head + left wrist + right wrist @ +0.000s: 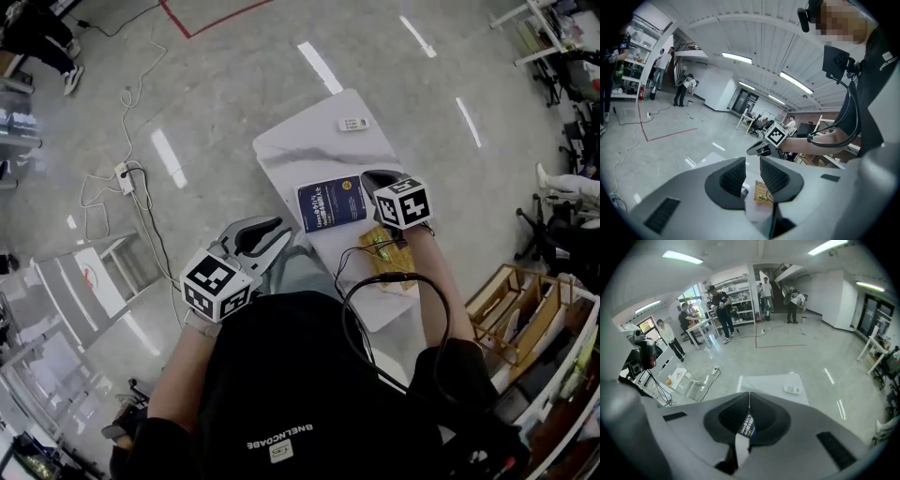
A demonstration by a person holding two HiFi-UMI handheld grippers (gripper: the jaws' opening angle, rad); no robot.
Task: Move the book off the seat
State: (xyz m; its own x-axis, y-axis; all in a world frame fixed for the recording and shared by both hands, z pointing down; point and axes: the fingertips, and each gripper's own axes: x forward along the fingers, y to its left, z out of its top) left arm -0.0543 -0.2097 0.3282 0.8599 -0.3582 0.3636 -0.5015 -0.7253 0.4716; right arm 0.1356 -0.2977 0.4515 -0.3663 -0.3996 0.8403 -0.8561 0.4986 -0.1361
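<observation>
Text first: the book (330, 203) has a dark blue cover with white print and a round yellow badge. I can't read the lettering, and the sliver of cover in the right gripper view (748, 426) is no clearer. The black shirt (281, 412) carries white block letters, too warped to read for sure. Each gripper has a cube of black-and-white square markers (403, 202). The right gripper (373, 180) has its jaws pressed together on the book's right edge, with the book flat over the white surface (309, 141) — I can't tell if it's lifted or resting. The right forearm is stretched forward along the surface's right side, with a black cable (375, 291) looped over it. The left gripper (272, 232) sits low by my lap, left of the surface, pointing toward the book — jaws spread a little, nothing between them (752, 171). A remote (353, 124) lies at the far end, and a wooden board (386, 258) just behind the book.
</observation>
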